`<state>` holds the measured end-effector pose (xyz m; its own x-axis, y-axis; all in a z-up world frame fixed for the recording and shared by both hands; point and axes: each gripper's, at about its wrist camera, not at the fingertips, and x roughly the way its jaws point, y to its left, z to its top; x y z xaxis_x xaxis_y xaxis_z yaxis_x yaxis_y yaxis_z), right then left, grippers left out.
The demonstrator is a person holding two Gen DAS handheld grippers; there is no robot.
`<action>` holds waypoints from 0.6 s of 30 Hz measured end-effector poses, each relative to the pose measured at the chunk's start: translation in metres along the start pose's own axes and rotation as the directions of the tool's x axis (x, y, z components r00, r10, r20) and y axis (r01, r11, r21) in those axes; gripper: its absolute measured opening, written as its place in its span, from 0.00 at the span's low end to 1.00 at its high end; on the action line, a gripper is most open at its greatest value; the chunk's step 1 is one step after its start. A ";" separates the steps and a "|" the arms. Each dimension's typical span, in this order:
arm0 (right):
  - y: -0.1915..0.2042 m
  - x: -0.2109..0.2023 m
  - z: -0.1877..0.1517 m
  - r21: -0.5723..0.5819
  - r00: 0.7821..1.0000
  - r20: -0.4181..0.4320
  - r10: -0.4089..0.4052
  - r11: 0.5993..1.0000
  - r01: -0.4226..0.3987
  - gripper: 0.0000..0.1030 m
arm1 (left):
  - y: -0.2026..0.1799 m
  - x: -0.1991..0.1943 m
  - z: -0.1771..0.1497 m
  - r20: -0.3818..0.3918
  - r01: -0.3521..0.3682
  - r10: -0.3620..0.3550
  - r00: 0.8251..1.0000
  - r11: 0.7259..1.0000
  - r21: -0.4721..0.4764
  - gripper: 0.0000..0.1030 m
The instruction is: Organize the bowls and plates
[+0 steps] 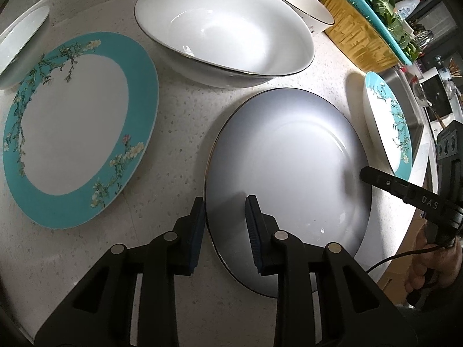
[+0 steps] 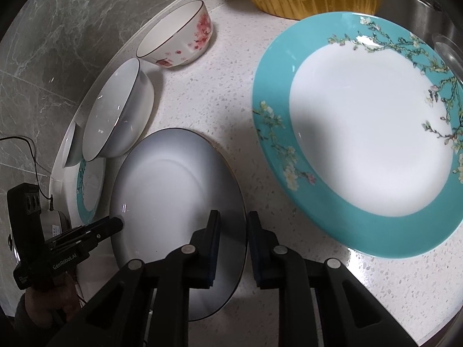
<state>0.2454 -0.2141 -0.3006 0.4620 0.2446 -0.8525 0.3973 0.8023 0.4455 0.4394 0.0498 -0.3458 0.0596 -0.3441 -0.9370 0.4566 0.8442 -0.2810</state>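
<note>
A white plate (image 1: 289, 179) (image 2: 173, 190) with a thin dark rim lies on the speckled counter between both grippers. My left gripper (image 1: 225, 217) straddles its left rim, one pad outside the edge and one on the plate face, shut on it. My right gripper (image 2: 234, 231) clamps the opposite rim the same way. Each wrist view shows the other gripper at the far edge: the right gripper (image 1: 366, 175) and the left gripper (image 2: 115, 222). A teal-rimmed floral plate (image 1: 136, 115) lies to the left, another teal-rimmed plate (image 2: 361, 133) to the right.
A large white bowl (image 1: 225, 29) (image 2: 115, 107) and a small flowered bowl (image 1: 301, 3) (image 2: 179, 34) stand behind the plate. A white dish (image 1: 20, 40) sits far left. A yellow basket (image 1: 356, 34) under a teal colander of greens and a steel sink (image 1: 405, 92) border the right side.
</note>
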 end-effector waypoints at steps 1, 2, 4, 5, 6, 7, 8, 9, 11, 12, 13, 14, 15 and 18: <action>0.001 0.000 0.000 -0.001 1.000 0.002 0.001 1.000 -0.001 0.21 | 0.000 0.000 0.000 0.000 -0.001 0.001 1.000 1.000 -0.006 0.24; 0.002 0.000 0.001 -0.002 1.000 0.003 0.002 1.000 -0.002 0.21 | 0.000 0.000 0.000 -0.001 -0.001 0.001 1.000 1.000 -0.007 0.24; 0.003 -0.001 0.001 -0.008 1.000 0.007 0.000 1.000 0.000 0.21 | 0.000 0.000 -0.001 -0.002 0.000 0.000 1.000 1.000 -0.011 0.24; 0.004 -0.002 0.002 -0.014 1.000 0.009 -0.001 1.000 0.001 0.21 | 0.000 0.000 -0.001 -0.004 0.002 -0.002 1.000 1.000 -0.013 0.24; 0.005 -0.002 0.002 -0.015 1.000 0.011 -0.001 1.000 0.001 0.21 | 0.001 -0.001 -0.002 -0.005 0.005 -0.005 1.000 1.000 -0.016 0.24; 0.005 -0.003 0.002 -0.014 1.000 0.012 -0.001 1.000 0.001 0.20 | 0.001 -0.001 -0.003 -0.006 0.008 -0.008 1.000 1.000 -0.020 0.24; 0.006 -0.004 0.002 -0.014 1.000 0.014 -0.001 1.000 0.001 0.20 | 0.001 -0.001 -0.003 -0.006 0.009 -0.009 1.000 1.000 -0.021 0.24; 0.006 -0.004 0.002 -0.017 1.000 0.017 -0.003 1.000 0.003 0.20 | 0.001 -0.002 -0.003 -0.004 0.010 -0.010 1.000 1.000 -0.022 0.24; 0.007 -0.005 0.003 -0.016 1.000 0.017 -0.003 1.000 0.003 0.20 | 0.001 -0.004 -0.005 0.000 0.013 -0.013 1.000 1.000 -0.027 0.24; 0.007 -0.006 0.003 -0.018 1.000 0.018 -0.004 1.000 0.004 0.20 | 0.000 -0.006 -0.005 0.002 0.014 -0.014 1.000 0.999 -0.029 0.24; 0.008 -0.006 0.002 -0.019 1.000 0.018 -0.004 1.000 0.004 0.20 | 0.000 -0.007 -0.004 0.003 0.015 -0.015 1.000 0.999 -0.029 0.24; 0.008 -0.007 0.002 -0.020 1.000 0.020 -0.005 1.000 0.005 0.20 | -0.001 -0.009 -0.004 0.004 0.016 -0.016 1.000 0.999 -0.029 0.24; 0.009 -0.007 0.003 -0.022 1.000 0.021 -0.006 1.000 0.006 0.20 | -0.001 -0.011 -0.004 0.006 0.016 -0.016 1.000 0.999 -0.029 0.24; 0.011 -0.011 0.003 -0.029 1.000 0.025 -0.006 1.000 0.007 0.20 | 0.000 -0.018 -0.007 0.011 0.017 -0.017 1.000 0.999 -0.030 0.24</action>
<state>0.2469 -0.2093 -0.2853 0.4795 0.2261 -0.8479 0.3774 0.8192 0.4319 0.4325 0.0590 -0.3302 0.0613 -0.3626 -0.9299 0.4304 0.8502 -0.3031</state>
